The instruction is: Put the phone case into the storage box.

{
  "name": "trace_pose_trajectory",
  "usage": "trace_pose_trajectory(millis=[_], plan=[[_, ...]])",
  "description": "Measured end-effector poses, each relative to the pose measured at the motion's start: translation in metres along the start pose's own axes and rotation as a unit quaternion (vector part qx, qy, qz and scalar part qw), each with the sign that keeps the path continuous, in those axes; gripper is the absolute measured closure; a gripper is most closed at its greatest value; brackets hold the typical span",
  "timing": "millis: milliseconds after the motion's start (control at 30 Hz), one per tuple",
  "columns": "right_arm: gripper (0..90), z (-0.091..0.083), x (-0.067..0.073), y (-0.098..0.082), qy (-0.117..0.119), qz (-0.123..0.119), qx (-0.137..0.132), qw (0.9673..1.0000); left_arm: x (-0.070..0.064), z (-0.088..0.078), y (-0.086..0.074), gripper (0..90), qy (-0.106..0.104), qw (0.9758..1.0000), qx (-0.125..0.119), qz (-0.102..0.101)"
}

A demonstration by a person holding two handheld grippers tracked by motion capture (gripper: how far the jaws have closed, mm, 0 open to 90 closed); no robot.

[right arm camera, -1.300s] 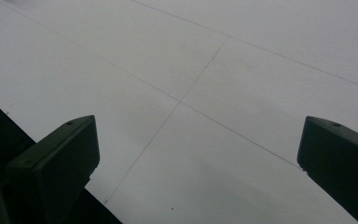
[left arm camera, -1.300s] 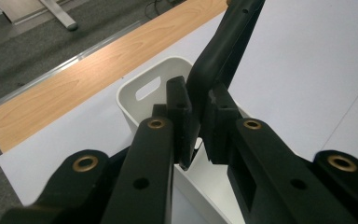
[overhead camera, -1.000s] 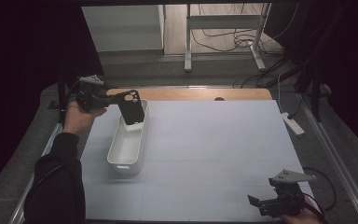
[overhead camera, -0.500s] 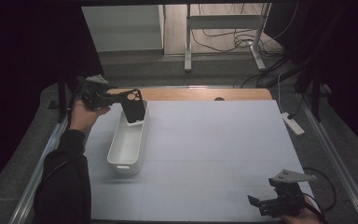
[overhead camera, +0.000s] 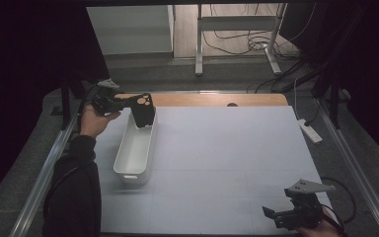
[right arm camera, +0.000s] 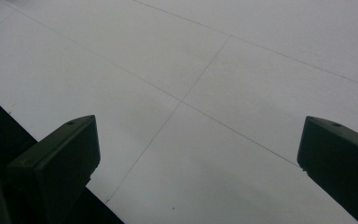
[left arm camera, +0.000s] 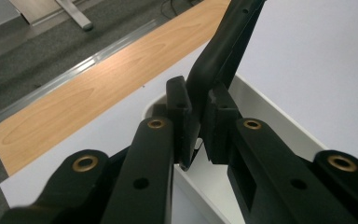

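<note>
Moved: left tool [overhead camera: 128, 101] lower over white bin [overhead camera: 134, 150] | clamped on flat black plastic part [overhead camera: 143, 109] | right tool [overhead camera: 281, 217] apart

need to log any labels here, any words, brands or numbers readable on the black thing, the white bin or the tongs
None: no view carries a readable word, brand or number.
Black flat piece clamped in the left tongs: round pale spots, no lettering.
White bin: plain walls.
Right tongs: no marking legible.
White mat: seam lines, no print.

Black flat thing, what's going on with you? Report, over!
Left gripper shut on black flat piece, over far end of white bin. Right gripper open, idle over table. Nothing in the way.
</note>
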State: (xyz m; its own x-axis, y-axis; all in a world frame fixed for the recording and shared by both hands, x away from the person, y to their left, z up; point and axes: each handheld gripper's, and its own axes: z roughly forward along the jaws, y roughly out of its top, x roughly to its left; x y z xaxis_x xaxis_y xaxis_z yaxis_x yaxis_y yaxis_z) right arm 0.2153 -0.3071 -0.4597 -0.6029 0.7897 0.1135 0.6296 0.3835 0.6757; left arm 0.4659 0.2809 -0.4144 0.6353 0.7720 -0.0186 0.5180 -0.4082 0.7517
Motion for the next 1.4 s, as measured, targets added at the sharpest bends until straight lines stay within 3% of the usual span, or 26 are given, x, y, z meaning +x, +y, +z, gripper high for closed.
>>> trace_pose_trajectory(millis=[400, 800, 1000, 1267, 1400], plan=[[0.0, 0.000, -0.001, 0.000, 0.003, 0.002, -0.001, 1.0000, 0.001, 0.009, 0.001, 82.2, 0.017, 0.9994, -0.009, 0.029], [0.0, 0.000, -0.001, 0.000, 0.004, 0.002, 0.001, 1.0000, 0.002, 0.019, -0.007, 81.5, 0.034, 0.9975, -0.042, 0.046], [0.0, 0.000, -0.001, 0.000, 0.005, 0.002, 0.002, 1.0000, 0.005, 0.022, -0.010, 78.5, 0.058, 0.9968, -0.048, 0.027], [0.0, 0.000, -0.001, 0.000, 0.006, 0.003, 0.001, 1.0000, 0.007, 0.028, -0.009, 75.0, 0.072, 0.9958, -0.056, -0.006], [0.0, 0.000, -0.001, 0.000, 0.006, 0.003, -0.001, 1.0000, 0.008, 0.031, -0.010, 69.1, 0.072, 0.9955, -0.056, -0.024]])
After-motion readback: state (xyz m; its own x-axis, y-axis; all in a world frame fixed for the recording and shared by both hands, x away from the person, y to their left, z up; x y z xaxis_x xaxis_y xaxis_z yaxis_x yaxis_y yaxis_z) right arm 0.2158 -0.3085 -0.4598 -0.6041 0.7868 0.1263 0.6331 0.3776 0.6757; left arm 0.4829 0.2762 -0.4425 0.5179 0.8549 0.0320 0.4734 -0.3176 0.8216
